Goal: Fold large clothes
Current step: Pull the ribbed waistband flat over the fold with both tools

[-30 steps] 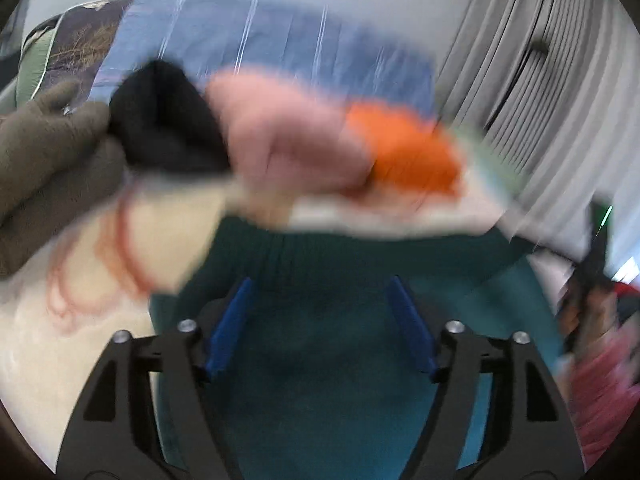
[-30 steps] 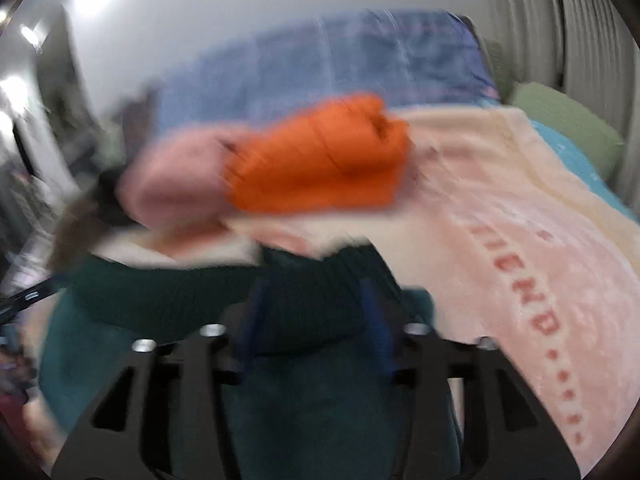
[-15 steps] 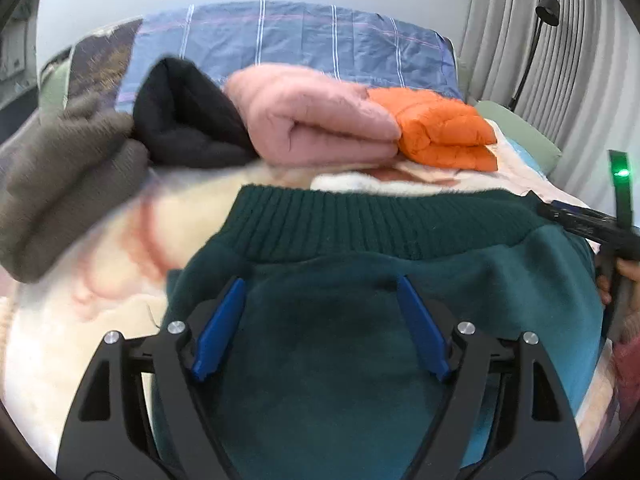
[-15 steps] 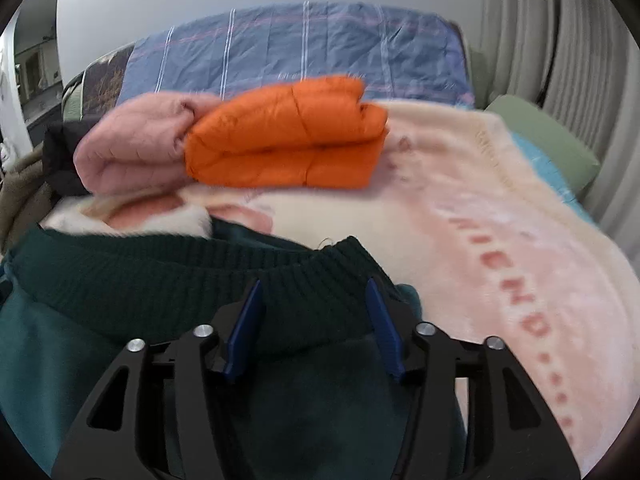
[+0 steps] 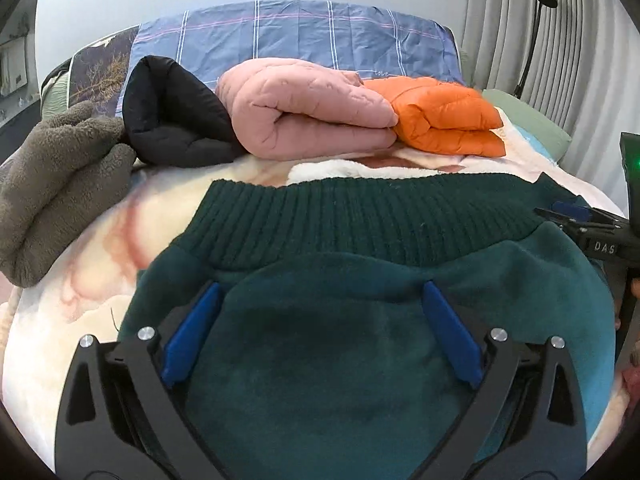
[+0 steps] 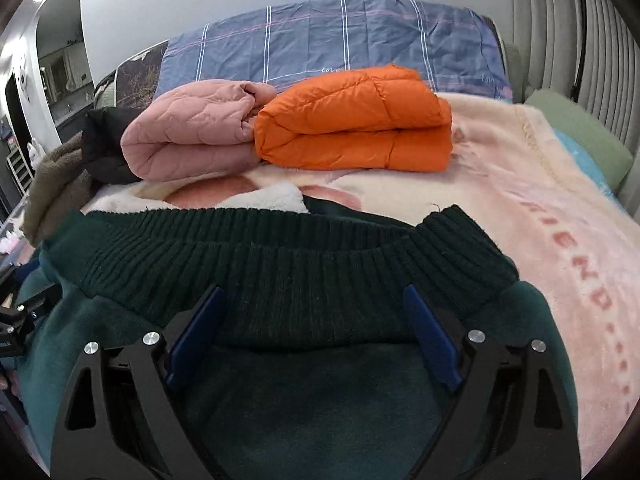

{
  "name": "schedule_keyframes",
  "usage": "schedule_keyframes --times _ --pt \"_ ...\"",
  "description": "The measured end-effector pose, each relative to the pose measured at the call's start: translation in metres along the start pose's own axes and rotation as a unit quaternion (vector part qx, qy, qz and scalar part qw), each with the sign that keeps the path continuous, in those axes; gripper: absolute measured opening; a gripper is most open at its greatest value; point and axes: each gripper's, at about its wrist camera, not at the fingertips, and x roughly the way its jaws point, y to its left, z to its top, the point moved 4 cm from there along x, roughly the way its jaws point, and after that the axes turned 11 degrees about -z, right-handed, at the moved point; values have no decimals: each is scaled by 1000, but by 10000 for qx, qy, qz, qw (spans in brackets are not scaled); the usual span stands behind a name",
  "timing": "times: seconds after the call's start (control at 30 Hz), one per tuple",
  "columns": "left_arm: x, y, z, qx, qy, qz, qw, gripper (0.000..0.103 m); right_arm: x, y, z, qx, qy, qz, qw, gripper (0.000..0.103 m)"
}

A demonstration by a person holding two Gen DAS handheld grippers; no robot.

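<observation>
Dark green sweatshirt (image 5: 360, 264) spread on the pink fleece blanket (image 6: 560, 208), ribbed hem (image 6: 280, 264) turned toward a row of folded garments — grey fleece (image 5: 52, 184), black jacket (image 5: 172, 120), pink quilted jacket (image 5: 304, 112), orange down jacket (image 6: 352, 120) — in front of a blue checked pillow (image 5: 304, 36). Left gripper (image 5: 320, 292) with blue pads (image 5: 192, 332) spread wide over the sweatshirt body, right gripper (image 6: 312, 296) likewise splayed at the hem — touching or just above the cloth, hard to tell.
</observation>
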Motion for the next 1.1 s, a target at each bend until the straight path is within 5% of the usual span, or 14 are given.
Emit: schedule_keyframes --times 0.37,0.5,0.53,0.57,0.6,0.63,0.73,0.83,0.97,1.1 --pt "-2 1 -2 -16 -56 -29 10000 101 -12 6 6 -247 41 -481 9985 93" --pt "-3 1 -2 -16 -82 -28 10000 101 -34 4 19 359 56 -148 9992 90" --pt "-3 1 -2 -15 -83 -28 10000 101 -45 8 26 432 -69 42 9990 85" --pt "-3 1 -2 -15 -83 -29 10000 101 -56 18 32 296 -194 182 9992 58" --pt "-3 1 -2 -15 -84 -29 10000 101 -64 29 37 92 -261 270 9993 19" --pt "-3 1 -2 -15 -87 -30 10000 101 -68 37 39 -6 -292 356 9989 6" --pt "-3 1 -2 -15 -104 -39 9999 101 -63 65 39 -115 -177 639 9977 1" --pt "-4 2 -2 -25 -120 -54 9999 101 0 82 5 -185 540 467 9973 2" --pt "-3 1 -3 -25 -131 -66 9999 101 12 79 3 -6 546 639 9965 0" --pt "-4 2 -3 -62 -145 -122 9998 101 7 86 4 -246 421 363 9982 0"
